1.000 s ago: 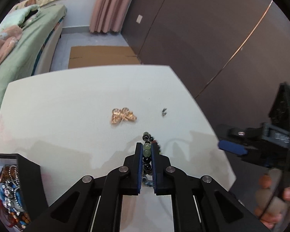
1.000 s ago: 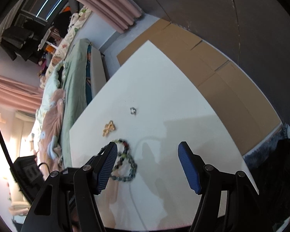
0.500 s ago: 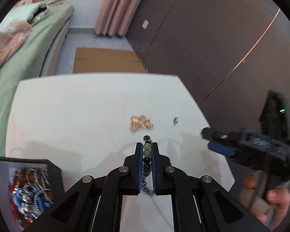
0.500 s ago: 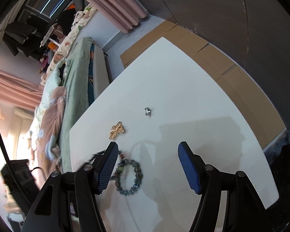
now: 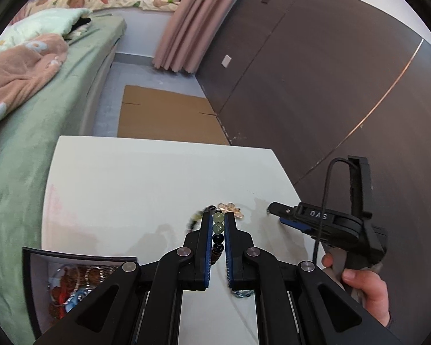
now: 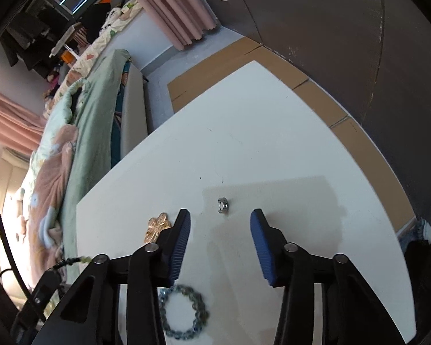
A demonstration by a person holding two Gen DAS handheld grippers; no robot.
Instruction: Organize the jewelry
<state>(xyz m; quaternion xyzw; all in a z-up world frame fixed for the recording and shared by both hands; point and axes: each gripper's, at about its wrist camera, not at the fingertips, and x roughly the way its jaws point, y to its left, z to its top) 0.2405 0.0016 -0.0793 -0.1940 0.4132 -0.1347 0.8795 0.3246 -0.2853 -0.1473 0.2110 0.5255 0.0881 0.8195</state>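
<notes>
Right wrist: white table point(image 6: 273, 143), green bed point(image 6: 92, 132).

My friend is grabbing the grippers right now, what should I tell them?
Left gripper: shut on the beaded bracelet, lifted off the white table.
Right gripper: jaws closing, nothing between the pads; the small silver ring lies just ahead.
On the table: the gold brooch and the blue-grey bead bracelet.
Done: the jewelry box at the left already holds several pieces.
Left: drop the held bracelet in the box, then pick up the ring, brooch and other bracelet.
</notes>
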